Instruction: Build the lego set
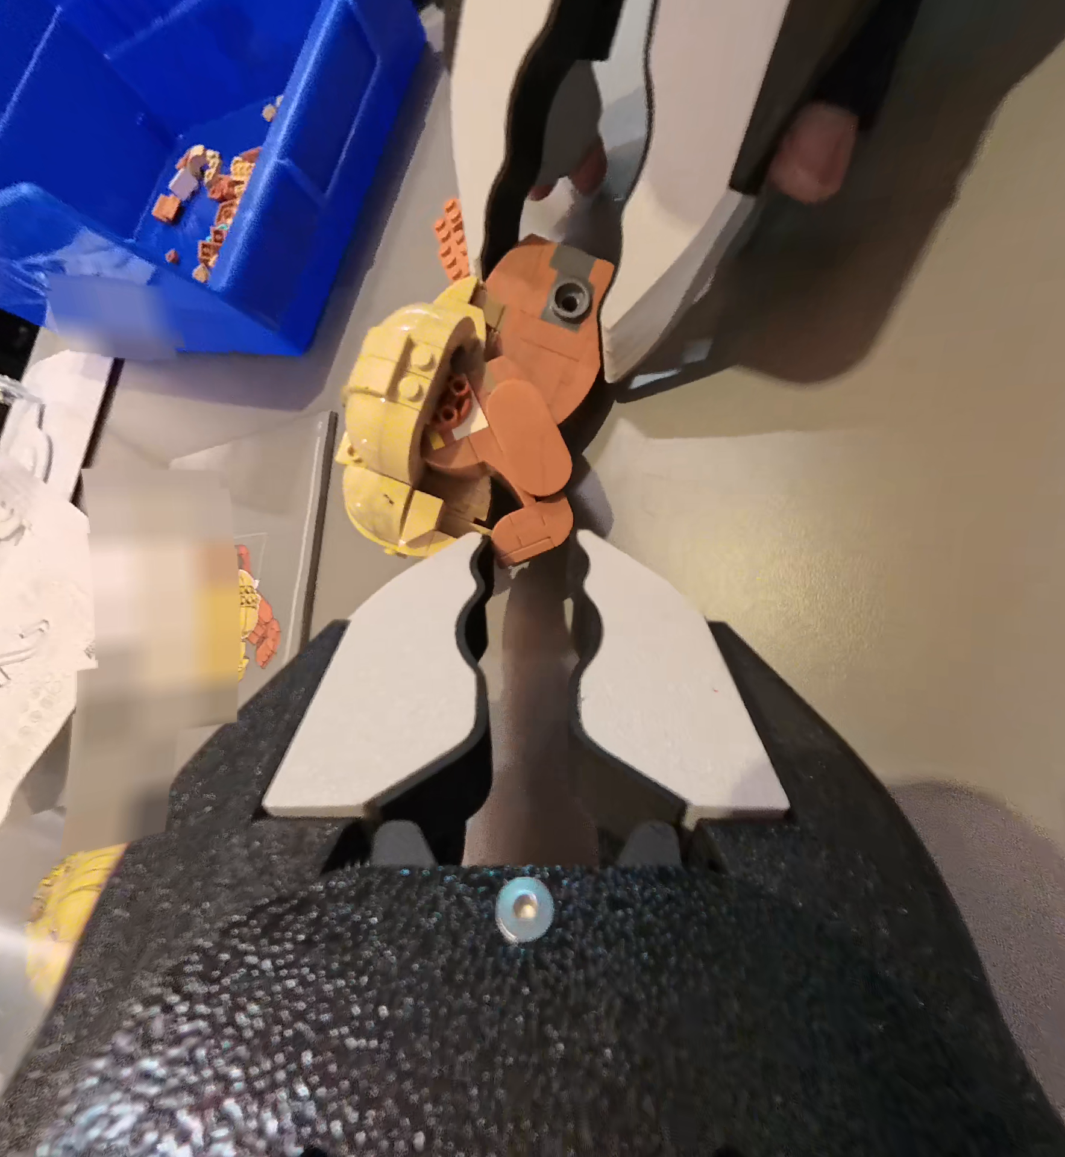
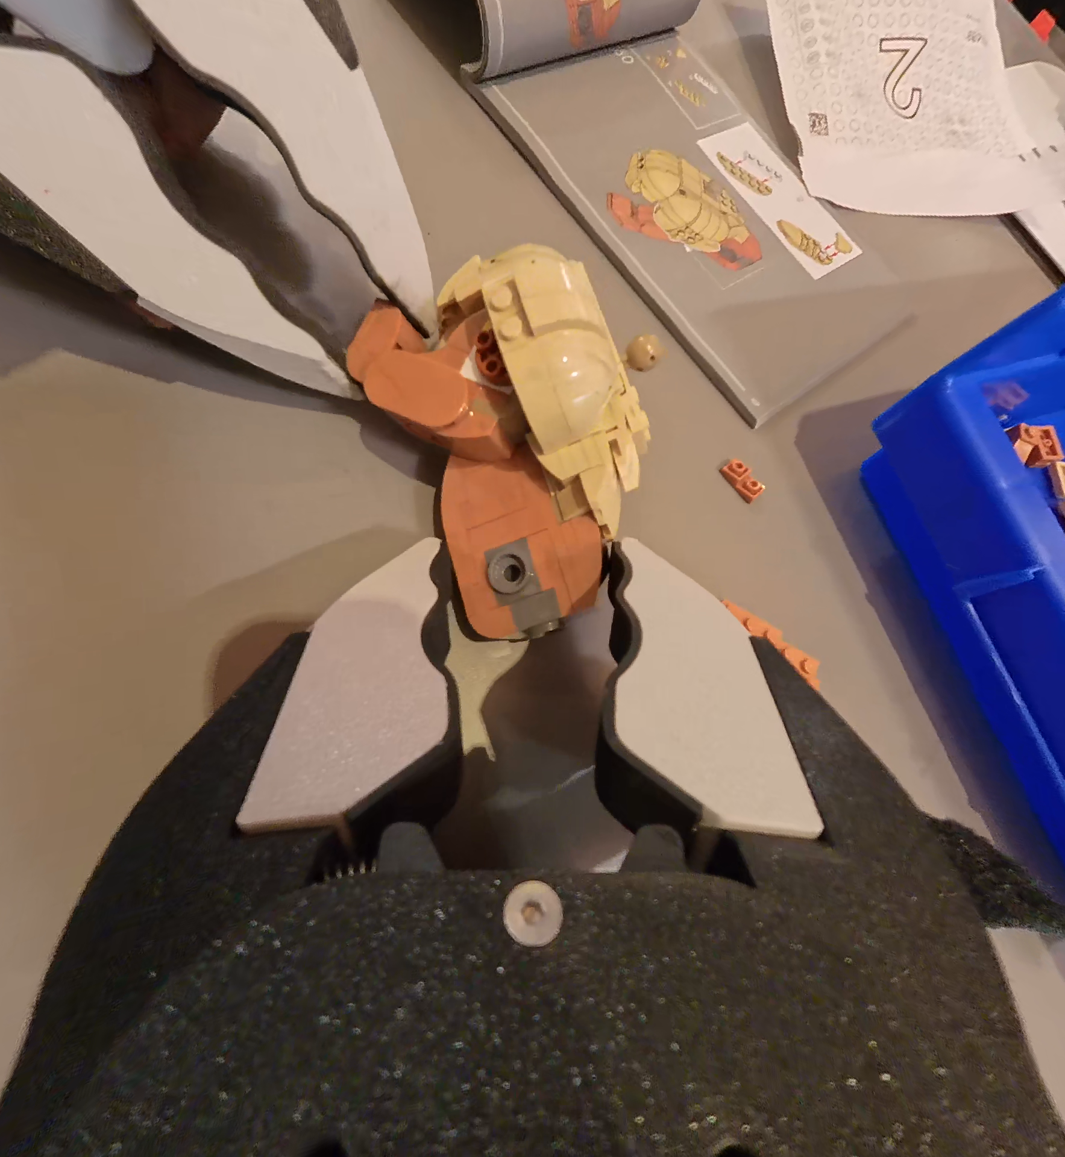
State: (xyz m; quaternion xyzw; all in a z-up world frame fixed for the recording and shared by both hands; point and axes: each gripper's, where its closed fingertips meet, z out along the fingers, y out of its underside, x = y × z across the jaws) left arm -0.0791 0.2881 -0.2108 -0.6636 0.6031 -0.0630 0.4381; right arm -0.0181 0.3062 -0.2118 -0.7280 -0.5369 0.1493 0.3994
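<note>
The left tool [image 1: 526, 554] is nearly pressed together, pinching the small orange limb at one end of the lego model [image 1: 467, 407]. The model lies on the grey tabletop [image 1: 861, 563] between the two tools, its long axis running from one to the other: the tan rounded shell bulges off to one side, toward the instruction booklet [image 2: 674, 250], and the orange body stretches across to the right tool [image 2: 526, 563]. That one is spread wider, its tips on either side of the orange block with the grey round socket, seemingly gripping it. Beyond the booklet sits a blue bin [image 2: 987, 563] of loose bricks, with a small orange brick [image 2: 742, 481] on the tabletop beside it. Each tool is at its own end, so the next move probably turns on the limb's joint against the steadied body.
</note>
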